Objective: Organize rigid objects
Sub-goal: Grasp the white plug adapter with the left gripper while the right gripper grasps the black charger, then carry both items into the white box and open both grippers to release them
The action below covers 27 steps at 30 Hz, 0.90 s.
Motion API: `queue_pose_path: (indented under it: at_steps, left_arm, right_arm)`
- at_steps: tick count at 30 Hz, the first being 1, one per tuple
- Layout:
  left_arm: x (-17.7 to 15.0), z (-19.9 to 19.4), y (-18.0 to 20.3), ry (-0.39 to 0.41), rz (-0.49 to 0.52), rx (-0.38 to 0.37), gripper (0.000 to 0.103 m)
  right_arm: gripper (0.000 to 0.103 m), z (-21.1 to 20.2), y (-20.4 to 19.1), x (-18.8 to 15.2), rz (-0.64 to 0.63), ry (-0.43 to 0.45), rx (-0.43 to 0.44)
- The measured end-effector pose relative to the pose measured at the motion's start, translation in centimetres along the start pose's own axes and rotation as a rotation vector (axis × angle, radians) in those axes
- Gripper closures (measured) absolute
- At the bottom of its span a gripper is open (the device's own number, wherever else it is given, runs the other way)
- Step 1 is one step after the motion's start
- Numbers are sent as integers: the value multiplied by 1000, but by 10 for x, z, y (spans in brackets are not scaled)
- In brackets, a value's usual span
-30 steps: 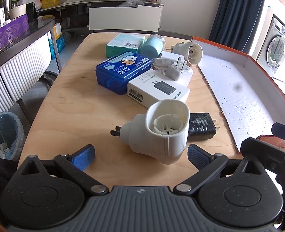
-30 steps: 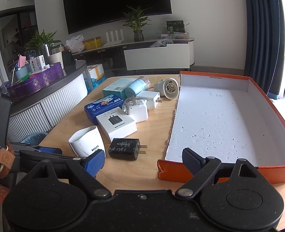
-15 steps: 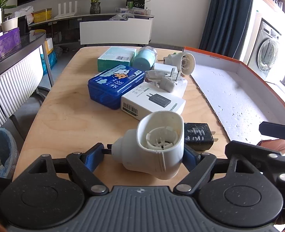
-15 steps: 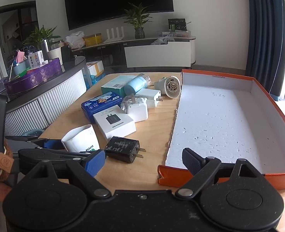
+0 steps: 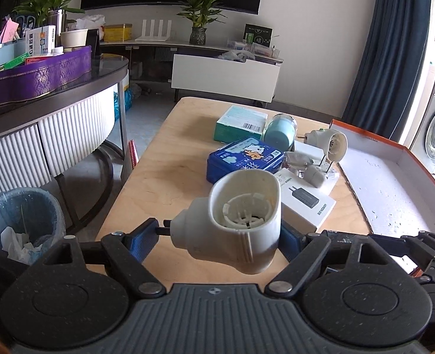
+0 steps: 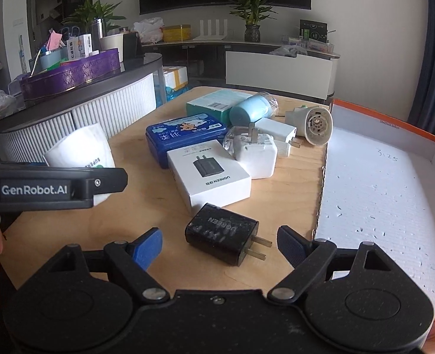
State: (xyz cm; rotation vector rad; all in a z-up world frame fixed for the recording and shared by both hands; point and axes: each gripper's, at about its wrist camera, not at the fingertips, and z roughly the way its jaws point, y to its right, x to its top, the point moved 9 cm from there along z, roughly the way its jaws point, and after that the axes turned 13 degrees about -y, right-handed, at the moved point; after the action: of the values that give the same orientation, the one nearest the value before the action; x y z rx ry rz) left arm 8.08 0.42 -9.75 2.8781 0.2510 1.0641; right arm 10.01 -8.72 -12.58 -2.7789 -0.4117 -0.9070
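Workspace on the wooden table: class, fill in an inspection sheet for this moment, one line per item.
Surface: light wooden table, partly bare.
Job's things: white plastic plug-in device held off the table; black UGREEN charger lying flat; large orange-rimmed white box empty.
Clutter: blue tin, white charger box, white adapters, pale blue cylinder.
Grippers: left tool shut on the device; right tool open, straddling the black charger.
Cables: nothing seen.
Surroundings: bin, purple tray, plants.
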Motion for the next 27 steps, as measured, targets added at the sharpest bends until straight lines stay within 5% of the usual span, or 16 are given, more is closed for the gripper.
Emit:
queue_pose_path:
  at_steps: [6,8,12,13,27]
  left_arm:
    - [-2,0,-2,1,-4,-13,18]
    - [-3,0,-3,4,0,-14,18]
    - [-3,0,-2,3,6,-16,18]
    - [-3,0,-2,5,8,-15,18]
    - [3,-10,15,8,44,-57,18]
  right_arm:
    - [7,9,6,3,19,11,8]
    - [26,9,10,4,35,24,9]
    - [27,6,11,5,28,27,28]
    - [35,4,10,5,27,35,32]
    - [35,-32,23,20,41,112,20]
